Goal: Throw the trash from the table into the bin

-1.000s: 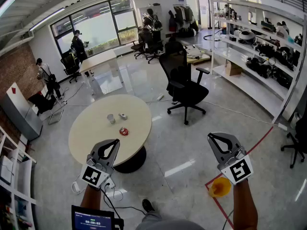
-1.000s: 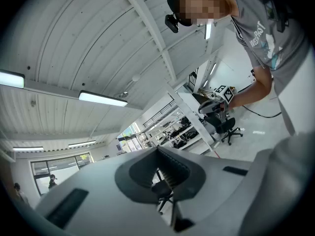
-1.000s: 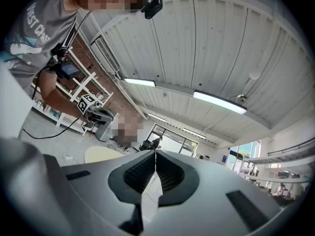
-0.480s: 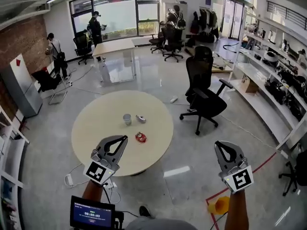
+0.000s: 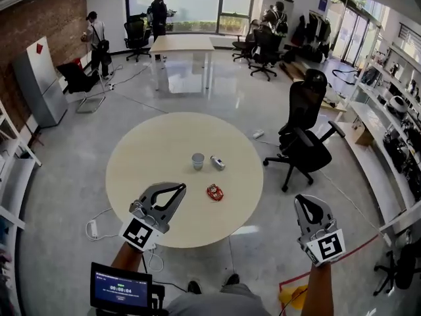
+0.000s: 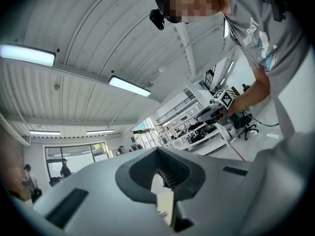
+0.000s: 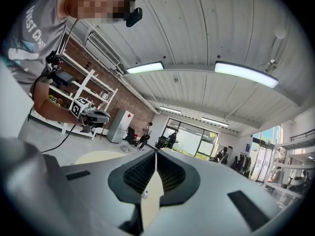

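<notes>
A round beige table (image 5: pixel 145 170) stands ahead of me. On it are a white paper cup (image 5: pixel 198 160), a small grey piece of trash (image 5: pixel 217 162) right beside it, and a red crumpled wrapper (image 5: pixel 214 192) nearer to me. My left gripper (image 5: pixel 179 187) hovers over the table's near edge, left of the wrapper, shut and empty. My right gripper (image 5: pixel 303 201) hangs over the floor to the table's right, also shut and empty. A yellow bin (image 5: pixel 293 299) peeks in at the bottom edge by my right arm. In the right gripper view the table (image 7: pixel 98 156) shows low at left.
A black office chair (image 5: pixel 304 137) stands just right of the table. Red floor tape (image 5: pixel 355 252) runs at the lower right. Shelving lines the right wall (image 5: pixel 401 137) and the left edge (image 5: pixel 10 176). A power strip (image 5: pixel 92 229) with cables lies left of the table's base. People stand at the far windows.
The table has come closer and now fills the middle of the view. Both grippers advanced with me and stayed shut; the left one now reaches over the table edge. The yellow bin slid to the bottom edge.
</notes>
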Tool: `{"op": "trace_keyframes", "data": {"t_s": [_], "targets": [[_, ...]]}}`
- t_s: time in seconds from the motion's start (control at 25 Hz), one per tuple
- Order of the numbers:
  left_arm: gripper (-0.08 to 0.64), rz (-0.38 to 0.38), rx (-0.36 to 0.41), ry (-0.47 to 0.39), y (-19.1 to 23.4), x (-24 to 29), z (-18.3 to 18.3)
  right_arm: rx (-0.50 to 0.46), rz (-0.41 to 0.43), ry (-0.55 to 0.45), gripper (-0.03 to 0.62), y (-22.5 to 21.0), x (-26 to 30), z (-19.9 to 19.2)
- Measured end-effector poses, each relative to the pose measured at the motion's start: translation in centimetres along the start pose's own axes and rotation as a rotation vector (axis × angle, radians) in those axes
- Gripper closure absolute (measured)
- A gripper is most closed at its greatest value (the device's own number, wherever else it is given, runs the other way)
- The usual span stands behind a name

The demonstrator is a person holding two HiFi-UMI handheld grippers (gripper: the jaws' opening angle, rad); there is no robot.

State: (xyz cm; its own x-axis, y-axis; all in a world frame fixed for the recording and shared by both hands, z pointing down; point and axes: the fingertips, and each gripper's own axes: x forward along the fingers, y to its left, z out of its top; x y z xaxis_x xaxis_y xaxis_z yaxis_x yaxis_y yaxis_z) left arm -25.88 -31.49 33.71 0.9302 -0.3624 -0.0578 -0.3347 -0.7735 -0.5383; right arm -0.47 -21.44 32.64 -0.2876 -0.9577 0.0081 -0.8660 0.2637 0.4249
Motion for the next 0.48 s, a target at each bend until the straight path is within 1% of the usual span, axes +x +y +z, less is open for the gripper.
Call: {"op": "trace_keyframes", "data": {"t_s": [0.04, 0.12, 0.2, 0.28, 0.32, 0.36, 0.4, 0.48], "targets": [[0.517, 0.005, -0.007, 0.015, 1.3, -0.4, -0.8, 0.01, 0.022, -0.001, 0.584, 0.4, 2.3, 0.2], [0.517, 0.024, -0.032, 0.041, 3.0, -0.5, -2.4, 0.042, 0.079, -0.001, 0.584, 0.7, 6.4, -0.8], [0.517, 0.048, -0.057, 0.065, 4.5, 0.6, -4.1, 0.081, 0.13, 0.001, 0.583, 0.2, 10.6, -3.0], [0.517, 0.063, -0.06, 0.125, 6.0, 2.0, -6.1, 0.131, 0.175, 0.011, 0.583, -0.3, 15.4, -5.5], [0.517, 0.075, -0.074, 0.143, 6.9, 2.7, -7.0, 0.159, 0.202, 0.023, 0.583, -0.3, 17.9, -6.9], [0.517, 0.094, -0.104, 0.139, 7.7, 3.4, -7.6, 0.184, 0.236, 0.042, 0.556, 0.0, 20.4, -8.4], [0.517, 0.111, -0.131, 0.137, 8.4, 4.0, -8.4, 0.203, 0.278, 0.068, 0.48, 0.5, 22.9, -9.9], [0.517, 0.13, -0.153, 0.176, 9.5, 5.3, -10.9, 0.224, 0.367, 0.138, 0.384, 2.4, 27.6, -13.9]]}}
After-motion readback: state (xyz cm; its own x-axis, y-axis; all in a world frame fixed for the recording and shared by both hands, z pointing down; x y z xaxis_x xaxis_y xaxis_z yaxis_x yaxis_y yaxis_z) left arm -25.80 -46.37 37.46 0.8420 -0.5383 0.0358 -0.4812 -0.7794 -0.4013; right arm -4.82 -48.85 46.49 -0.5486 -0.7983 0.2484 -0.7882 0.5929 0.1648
